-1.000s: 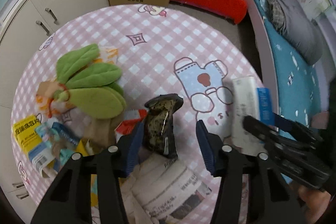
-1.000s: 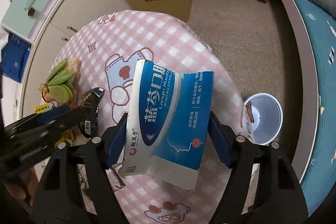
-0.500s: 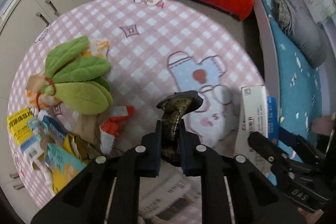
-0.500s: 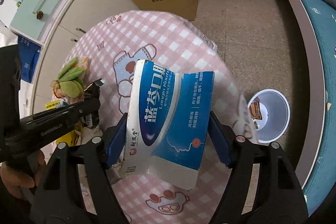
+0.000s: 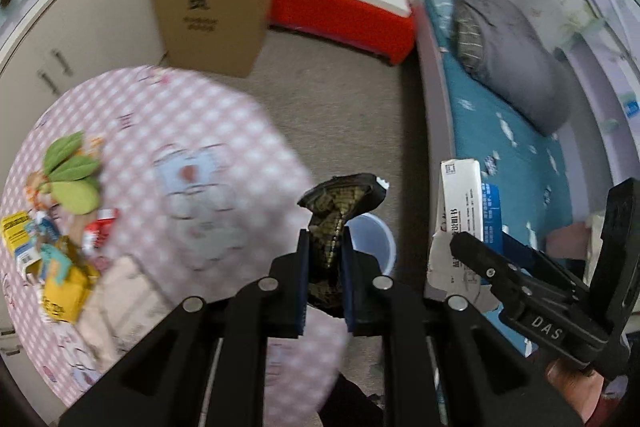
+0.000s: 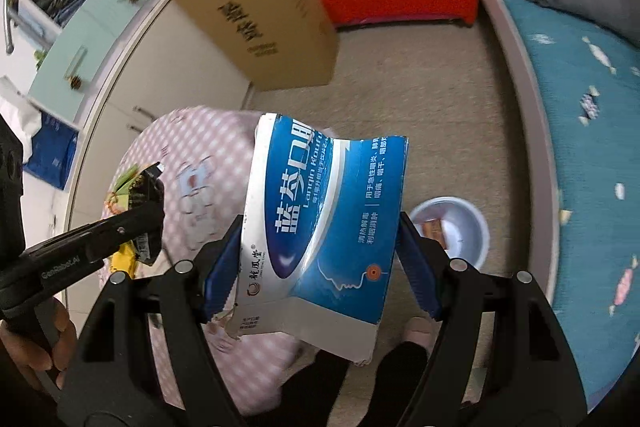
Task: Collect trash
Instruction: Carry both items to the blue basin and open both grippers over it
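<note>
Bin (image 6: 452,231) contents only right-wrist-visible

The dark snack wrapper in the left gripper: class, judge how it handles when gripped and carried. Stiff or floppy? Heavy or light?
The dark snack wrapper looks floppy: it is squashed thin where the left gripper pinches it, and its top flares out crumpled. It is probably light, since a narrow pinch holds it. Its glossy film may be slippery, so it could slide out.

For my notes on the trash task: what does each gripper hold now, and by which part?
Left gripper: dark snack wrapper, pinched at its lower part. Right gripper: blue medicine box, clamped across both side edges.
</note>
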`<state>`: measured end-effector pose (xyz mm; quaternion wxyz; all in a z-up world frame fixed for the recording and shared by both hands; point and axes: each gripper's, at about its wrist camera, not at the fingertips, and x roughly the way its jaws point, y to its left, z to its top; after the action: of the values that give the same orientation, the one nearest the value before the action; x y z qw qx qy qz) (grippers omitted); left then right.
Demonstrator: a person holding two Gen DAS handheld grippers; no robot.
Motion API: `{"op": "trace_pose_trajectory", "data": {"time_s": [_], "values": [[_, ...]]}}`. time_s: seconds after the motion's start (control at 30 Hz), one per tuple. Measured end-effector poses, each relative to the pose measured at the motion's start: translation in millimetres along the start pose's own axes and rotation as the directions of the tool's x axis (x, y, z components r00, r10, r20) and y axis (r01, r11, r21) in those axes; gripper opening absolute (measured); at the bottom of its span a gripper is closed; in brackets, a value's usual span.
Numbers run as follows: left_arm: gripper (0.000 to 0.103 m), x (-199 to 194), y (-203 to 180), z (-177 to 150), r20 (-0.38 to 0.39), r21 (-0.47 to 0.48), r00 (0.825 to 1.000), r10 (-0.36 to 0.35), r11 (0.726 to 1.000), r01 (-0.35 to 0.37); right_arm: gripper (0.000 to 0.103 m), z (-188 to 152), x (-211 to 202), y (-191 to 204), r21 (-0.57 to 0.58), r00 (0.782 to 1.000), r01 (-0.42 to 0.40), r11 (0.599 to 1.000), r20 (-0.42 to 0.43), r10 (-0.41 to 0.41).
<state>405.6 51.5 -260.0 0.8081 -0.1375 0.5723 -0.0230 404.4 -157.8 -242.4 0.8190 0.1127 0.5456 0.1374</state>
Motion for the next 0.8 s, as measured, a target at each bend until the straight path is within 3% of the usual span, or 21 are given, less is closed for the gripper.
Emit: {"op": "trace_pose_trajectory", "data": {"time_s": [0.13,0.3,0.8], "values": [[0.013,0,-53,-4,0.005,0.059,1.000,-0.030,0.998,0.030,0.075,2,-26,-41,0.042,1.000,0.021,0.999,0.022,-0.022],[0.013,7,-106,-9,-0.005,0.119,0.999,-0.037,0.992,0.037,0.089,3,-38,-83,0.092,1.000,0.011,0.996,0.012,-0.012],[0.013,5,-188,-24,-0.020,0.228,0.999,-0.034,0.973,0.037,0.091,-4,-104,-128,0.108,0.988,0.043,0.993,0.140,-0.058]]}}
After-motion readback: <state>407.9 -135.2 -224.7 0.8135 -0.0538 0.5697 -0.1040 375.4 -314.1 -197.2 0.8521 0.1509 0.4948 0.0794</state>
